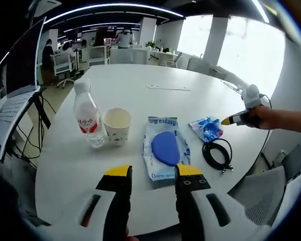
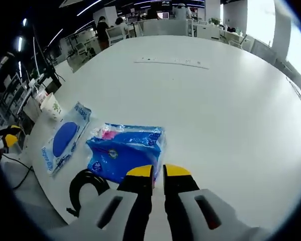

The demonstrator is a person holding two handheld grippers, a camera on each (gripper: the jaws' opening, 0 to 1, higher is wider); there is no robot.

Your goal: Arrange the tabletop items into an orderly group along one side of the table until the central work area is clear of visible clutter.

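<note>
one bottle [image 1: 88, 118], one cup [image 1: 116, 125], two packets (wipes [image 1: 165, 147], tissues [image 2: 125, 148]), one cable [image 1: 217, 153]; left jaws wide, right narrow.

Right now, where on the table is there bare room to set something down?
The wide white tabletop beyond the blue tissue pack is bare up to a thin strip near the far side. The near edge is crowded: clear plastic water bottle, paper cup, blue-oval wipes packet, tissue pack, coiled black cable.
</note>
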